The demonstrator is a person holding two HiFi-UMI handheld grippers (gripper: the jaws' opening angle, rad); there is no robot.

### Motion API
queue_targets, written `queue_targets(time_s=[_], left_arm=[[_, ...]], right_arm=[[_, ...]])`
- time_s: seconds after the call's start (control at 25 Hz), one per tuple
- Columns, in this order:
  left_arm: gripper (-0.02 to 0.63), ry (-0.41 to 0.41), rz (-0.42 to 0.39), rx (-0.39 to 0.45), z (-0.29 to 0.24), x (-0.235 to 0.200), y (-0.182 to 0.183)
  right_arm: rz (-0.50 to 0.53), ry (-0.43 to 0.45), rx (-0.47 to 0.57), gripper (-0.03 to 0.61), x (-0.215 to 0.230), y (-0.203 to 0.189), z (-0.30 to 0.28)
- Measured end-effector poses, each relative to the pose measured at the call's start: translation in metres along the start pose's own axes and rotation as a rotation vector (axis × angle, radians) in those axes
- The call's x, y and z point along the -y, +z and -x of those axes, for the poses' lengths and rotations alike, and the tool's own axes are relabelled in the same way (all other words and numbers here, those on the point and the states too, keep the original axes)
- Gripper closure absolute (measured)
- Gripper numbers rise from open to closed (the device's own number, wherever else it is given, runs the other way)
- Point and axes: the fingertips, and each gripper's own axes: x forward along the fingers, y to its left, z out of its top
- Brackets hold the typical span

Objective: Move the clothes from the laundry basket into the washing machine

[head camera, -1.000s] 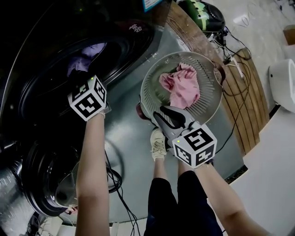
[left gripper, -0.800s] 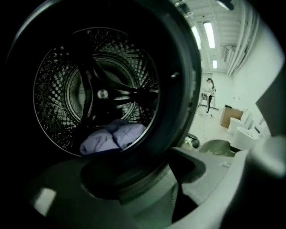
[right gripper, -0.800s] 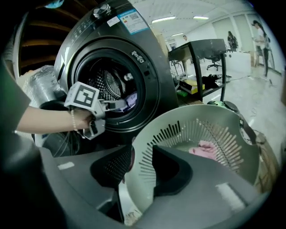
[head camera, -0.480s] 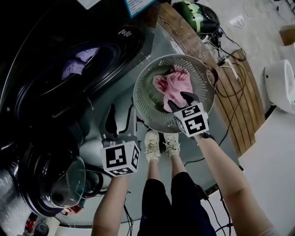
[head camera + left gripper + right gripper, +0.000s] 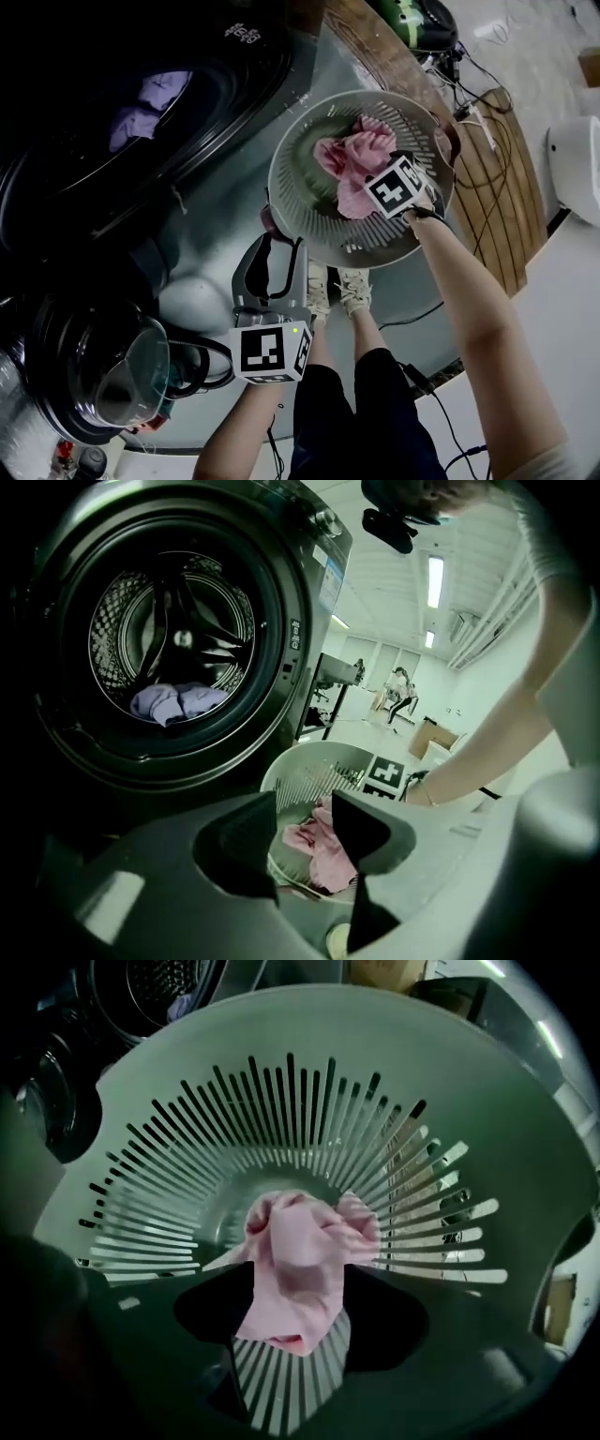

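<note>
Matt plastic laundry basket, soft crumpled pink cloth — glossy washing machine front, perforated metal drum.

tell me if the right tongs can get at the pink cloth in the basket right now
Probably yes. The right tongs point down into the laundry basket, their jaws have just been opening, and the pink cloth lies uncovered between them, not yet pinched.

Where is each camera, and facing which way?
Head view: on the person's head, facing down at the round pale slotted plastic basket; arms, legs show.
Left gripper view: on the left gripper, facing the dark front-loading washing machine; open fingers, right arm show.
Right gripper view: on the right gripper, facing down; fingers, just opening, straddle the crumpled pink cloth.
All share basket and cloth.
</note>
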Motion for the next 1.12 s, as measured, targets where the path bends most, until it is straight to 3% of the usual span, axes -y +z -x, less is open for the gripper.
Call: queue_targets(time_s=[0.04,0.12,0.24,0.36,0.48,0.72,0.88,1.12], left_arm=[[0.419,-0.007,-0.003,0.001,-0.001,0.002,0.001],[0.417,-0.027,-0.005,-0.007,-0.003,0.003,-0.001],[0.417,-0.046,0.001,-0.022,-0.007,0.002,-0.010],[0.409,-0.053,0.007,-0.036,-0.009,0.005,-0.014],[0.376,-0.091,-0.016,-0.066,-0.013,0.016,-0.017],[0.311,-0.184,-0.038,-0.105,-0.025,0.041,-0.012],[0.278,-0.221,-0.078,-0.143,-0.034,0.057,-0.012],[0.244,-0.280,-0.109,-0.121,-0.040,0.075,0.003]], right_arm=[[-0.007,-0.002,-0.023,0.293,0.004,-0.004,-0.006],[-0.033,-0.010,-0.044,0.410,0.008,-0.009,-0.014],[-0.048,-0.047,-0.015,0.539,0.013,-0.007,-0.011],[-0.078,-0.035,0.034,0.549,0.008,-0.003,0.003],[-0.131,0.058,0.161,0.548,-0.009,0.010,0.032],[-0.028,0.163,0.410,0.547,-0.030,0.049,0.124],[0.021,0.255,0.547,0.546,-0.067,0.069,0.201],[-0.023,0.449,0.767,0.546,-0.127,0.097,0.304]])
